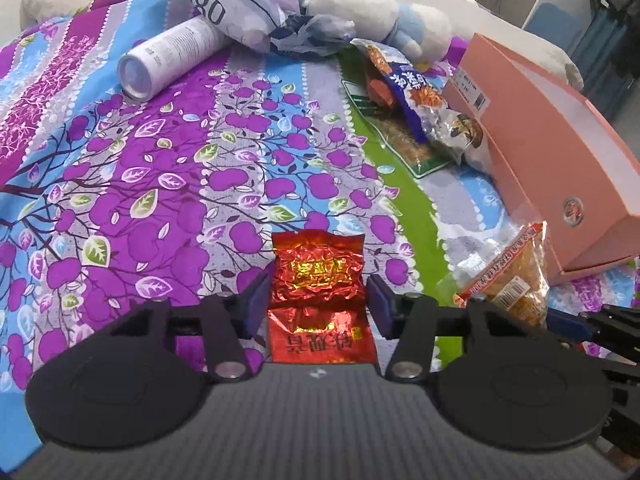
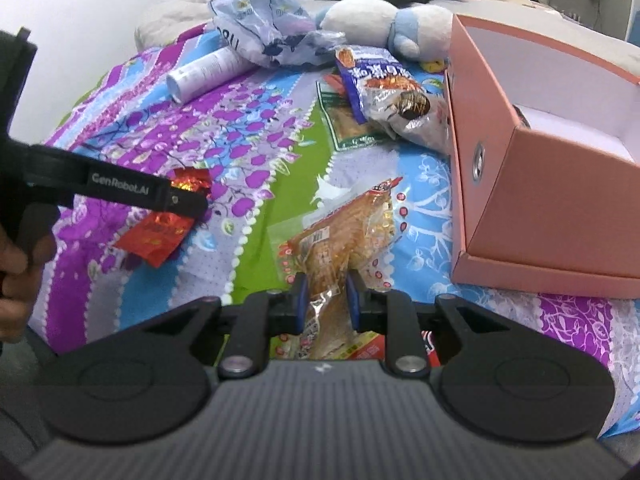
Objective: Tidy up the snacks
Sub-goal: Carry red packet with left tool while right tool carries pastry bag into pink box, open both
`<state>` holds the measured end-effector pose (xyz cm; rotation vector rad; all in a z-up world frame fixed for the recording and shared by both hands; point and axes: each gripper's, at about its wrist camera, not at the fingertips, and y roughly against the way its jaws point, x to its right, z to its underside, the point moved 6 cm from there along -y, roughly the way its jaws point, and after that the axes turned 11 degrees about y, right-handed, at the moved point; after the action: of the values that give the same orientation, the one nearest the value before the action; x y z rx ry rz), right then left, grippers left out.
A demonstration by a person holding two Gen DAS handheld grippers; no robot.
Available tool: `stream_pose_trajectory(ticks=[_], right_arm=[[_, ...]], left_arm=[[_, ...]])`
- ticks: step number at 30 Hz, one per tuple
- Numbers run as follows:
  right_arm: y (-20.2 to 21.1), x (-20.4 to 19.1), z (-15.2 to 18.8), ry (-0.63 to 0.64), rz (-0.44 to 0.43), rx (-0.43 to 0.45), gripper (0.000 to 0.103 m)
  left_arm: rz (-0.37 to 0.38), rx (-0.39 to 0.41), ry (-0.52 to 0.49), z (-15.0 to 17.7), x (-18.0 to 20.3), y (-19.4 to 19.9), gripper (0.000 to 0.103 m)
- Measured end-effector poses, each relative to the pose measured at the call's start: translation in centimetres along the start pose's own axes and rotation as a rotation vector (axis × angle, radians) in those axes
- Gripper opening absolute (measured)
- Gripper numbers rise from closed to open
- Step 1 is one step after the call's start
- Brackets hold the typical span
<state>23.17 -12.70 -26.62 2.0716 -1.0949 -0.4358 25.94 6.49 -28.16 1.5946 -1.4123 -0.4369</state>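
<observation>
A crumpled red foil packet [image 1: 318,268] lies on the flowered bedspread [image 1: 160,184]. My left gripper [image 1: 318,300] straddles it, open, one blue pad close beside each edge. From the right wrist view, a left gripper finger [image 2: 180,200] crosses over the red packet [image 2: 156,240]. My right gripper [image 2: 326,300] is shut on the lower end of a clear packet of orange snack [image 2: 344,232], which lies left of the open pink box [image 2: 540,208]. The left wrist view shows that orange packet [image 1: 516,280] beside the pink box [image 1: 560,152].
Farther back lie a blue-and-silver snack bag [image 1: 424,96] on a green packet [image 1: 396,136], a white tube [image 1: 172,60], a crumpled plastic bag [image 1: 240,0] and a plush toy [image 1: 380,16]. A person's hand [image 2: 16,264] holds the left gripper's handle.
</observation>
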Motion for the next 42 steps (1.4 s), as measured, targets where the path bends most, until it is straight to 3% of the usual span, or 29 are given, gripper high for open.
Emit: stream_pose_trajectory(ticks=[7, 13, 29, 42], right_arm=[[1.6, 0.9, -2.1, -0.056, 0.007, 0.038, 0.023], [4.6, 1.9, -5.6, -0.084, 0.011, 0.128, 0.023], [10.8, 5.5, -12.3, -0.094, 0.067, 0.314, 0.023], [14.3, 10.4, -14.6, -0.087, 0.184, 0.408, 0.023]], left_arm=[[0.025, 0.021, 0.072, -1.1, 1.0, 2.8, 0.058], [0.074, 0.092, 0.091, -3.9, 3.4, 6.2, 0.058], [0.172, 0.249, 0.025, -10.3, 10.9, 14.1, 0.058], [0.290, 0.297, -0.019, -13.5, 18.3, 15.1, 0.058]])
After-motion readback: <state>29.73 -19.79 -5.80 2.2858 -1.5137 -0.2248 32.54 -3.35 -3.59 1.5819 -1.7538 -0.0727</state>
